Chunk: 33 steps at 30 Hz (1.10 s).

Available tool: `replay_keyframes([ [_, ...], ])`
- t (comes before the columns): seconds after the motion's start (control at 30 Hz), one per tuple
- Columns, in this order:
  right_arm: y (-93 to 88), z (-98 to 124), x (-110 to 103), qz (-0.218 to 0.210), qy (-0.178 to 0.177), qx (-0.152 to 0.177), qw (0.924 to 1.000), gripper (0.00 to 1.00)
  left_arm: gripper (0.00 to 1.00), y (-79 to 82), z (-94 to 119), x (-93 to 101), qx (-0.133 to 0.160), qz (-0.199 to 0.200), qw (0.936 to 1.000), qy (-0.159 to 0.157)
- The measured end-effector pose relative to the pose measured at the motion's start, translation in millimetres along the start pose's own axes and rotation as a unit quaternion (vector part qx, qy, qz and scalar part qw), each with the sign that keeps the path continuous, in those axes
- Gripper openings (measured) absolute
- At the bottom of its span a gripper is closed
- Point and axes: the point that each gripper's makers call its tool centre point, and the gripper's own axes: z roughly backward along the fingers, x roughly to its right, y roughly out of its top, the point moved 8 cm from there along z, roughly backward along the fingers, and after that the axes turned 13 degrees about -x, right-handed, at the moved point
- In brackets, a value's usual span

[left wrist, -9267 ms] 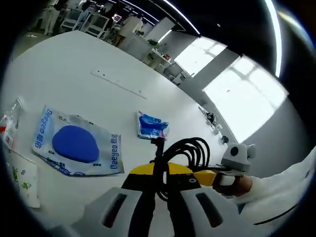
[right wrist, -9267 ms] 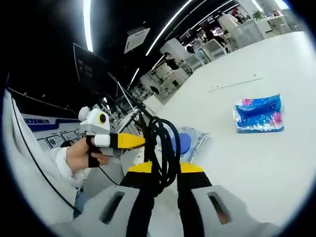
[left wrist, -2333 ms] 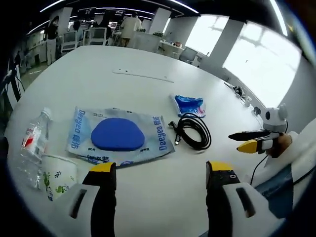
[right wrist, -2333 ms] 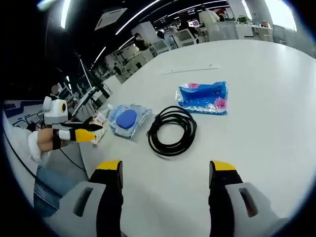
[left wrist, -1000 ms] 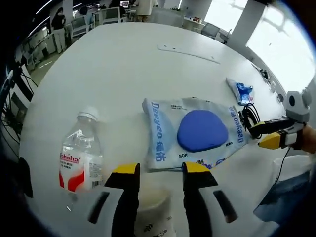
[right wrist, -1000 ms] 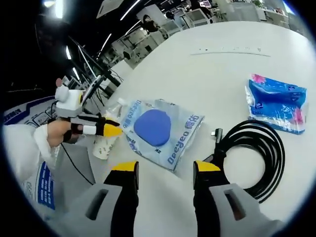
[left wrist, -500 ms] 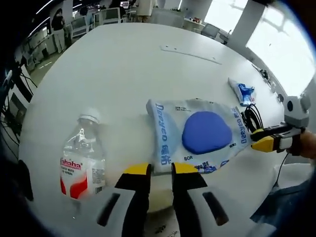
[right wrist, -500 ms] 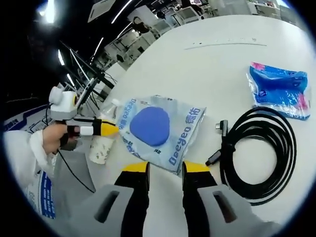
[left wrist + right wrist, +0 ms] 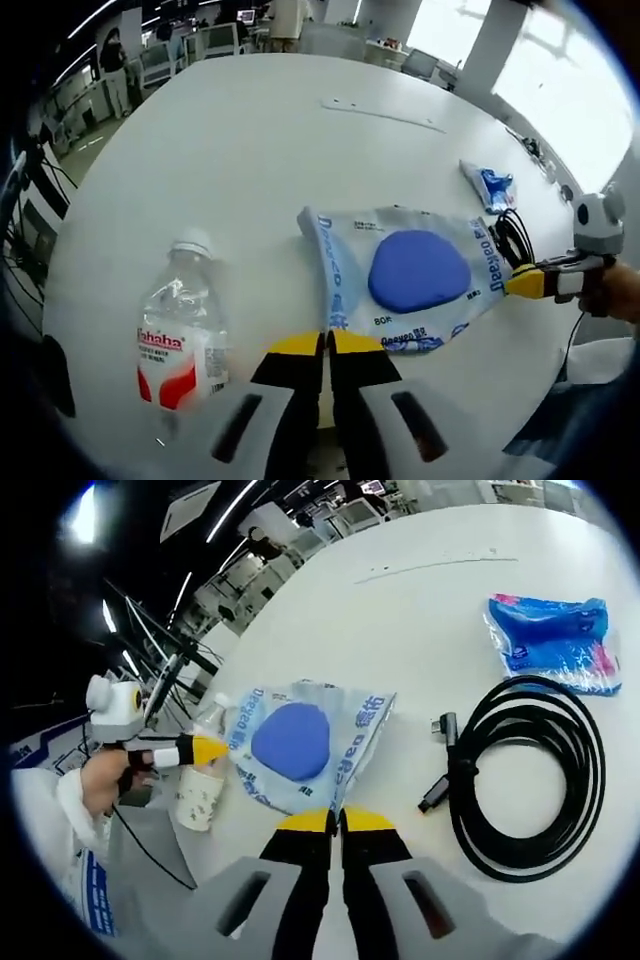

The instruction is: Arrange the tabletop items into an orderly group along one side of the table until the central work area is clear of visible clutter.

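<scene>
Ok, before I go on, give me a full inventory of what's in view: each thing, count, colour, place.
table: one, white, under everything
plastic bag with blue pad: one, clear and blue, middle, its near edges at both grippers' tips
water bottle: one, clear with red label, lying beside the bag
paper cup: one, white with green print, by the bottle
black cable: one coil, beside the bag
blue packet: one, beyond the cable
left gripper: yellow-tipped jaws together
right gripper: yellow-tipped jaws together
</scene>
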Motion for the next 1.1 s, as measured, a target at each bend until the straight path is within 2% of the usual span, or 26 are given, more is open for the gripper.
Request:
replay_keyframes([
  [0.13, 7.0, 11, -3, 0.012, 0.003, 0.017, 0.9998, 0.00, 0.00, 12.9, 15, 7.7, 0.033, -0.007, 0.9994, 0.003],
  [0.23, 17.2, 19, 0, 0.019, 0.004, 0.035, 0.9992, 0.00, 0.00, 25.7, 26, 16.8, 0.057, -0.027, 0.9980, 0.009],
  [0.37, 30.3, 34, 1, 0.049, 0.000, 0.051, 0.9975, 0.00, 0.00, 38.6, 40, 31.2, 0.079, -0.037, 0.9960, 0.020],
  [0.57, 50.1, 53, 5, 0.074, 0.011, 0.064, 0.9952, 0.00, 0.00, 51.5, 48, 46.4, 0.097, -0.024, 0.9945, 0.032],
  [0.73, 67.1, 59, 11, 0.097, 0.019, 0.079, 0.9920, 0.00, 0.00, 63.3, 55, 55.3, 0.115, -0.017, 0.9922, 0.045],
  [0.83, 68.3, 63, 14, 0.072, 0.014, 0.085, 0.9937, 0.00, 0.00, 70.8, 55, 56.8, 0.120, -0.012, 0.9921, 0.035],
  [0.97, 74.8, 60, 17, 0.070, 0.004, 0.085, 0.9939, 0.00, 0.00, 83.6, 49, 56.8, 0.113, -0.023, 0.9929, 0.030],
  [1.1, 91.5, 51, 23, 0.069, -0.010, 0.097, 0.9928, 0.00, 0.00, 101.4, 45, 53.0, 0.118, -0.041, 0.9918, 0.026],
])
